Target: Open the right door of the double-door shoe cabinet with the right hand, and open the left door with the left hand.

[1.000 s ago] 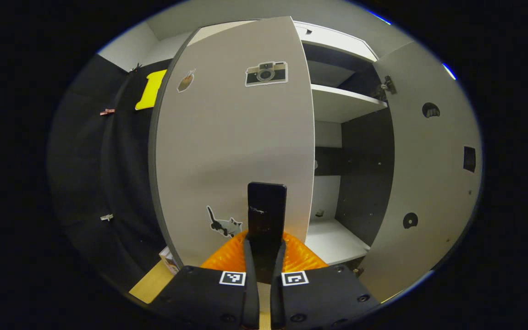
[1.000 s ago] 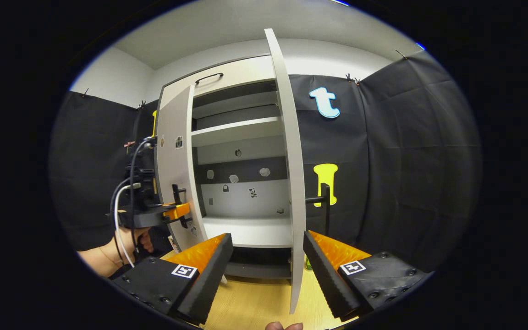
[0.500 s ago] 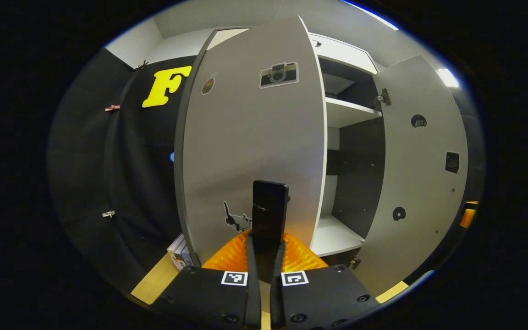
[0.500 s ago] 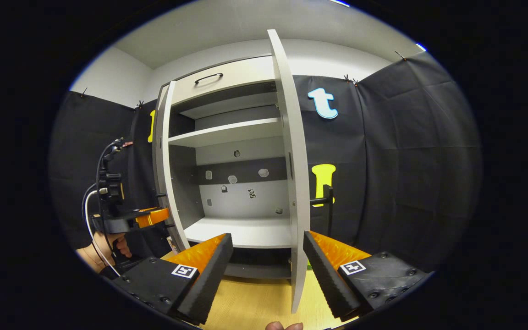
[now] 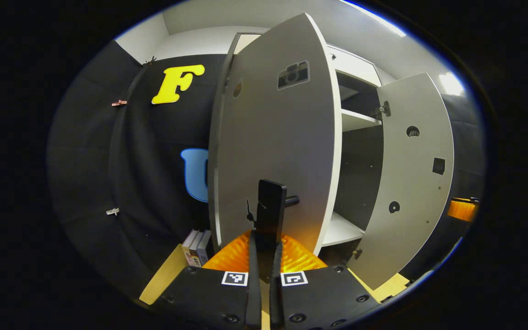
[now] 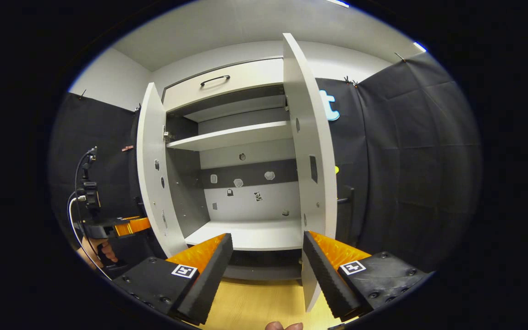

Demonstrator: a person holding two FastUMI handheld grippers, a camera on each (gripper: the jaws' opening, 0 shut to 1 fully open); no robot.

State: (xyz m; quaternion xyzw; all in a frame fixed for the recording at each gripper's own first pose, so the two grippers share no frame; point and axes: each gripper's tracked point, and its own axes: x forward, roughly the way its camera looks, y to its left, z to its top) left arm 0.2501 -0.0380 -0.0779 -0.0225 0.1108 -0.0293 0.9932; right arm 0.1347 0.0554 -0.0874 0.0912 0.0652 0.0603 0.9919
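left gripper (image 5: pixel 264 238) was clamped on the left door's handle (image 5: pixel 271 213), door (image 5: pixel 277 151) swung wide at 12 o'clock; best to follow the hinge arc, no yanking. right gripper (image 6: pixel 264 266) hung w/ fingers apart, holding nothing, right door (image 6: pixel 312 165) open at 1 o'clock

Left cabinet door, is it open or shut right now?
Open: the left door is swung wide off the cabinet, baring the shelf, its handle clamped in the left gripper.

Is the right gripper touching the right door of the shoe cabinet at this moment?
Apart. In the right gripper view, the right gripper is open, and the right door stands beyond its fingers with a visible gap; neither finger presses on it.
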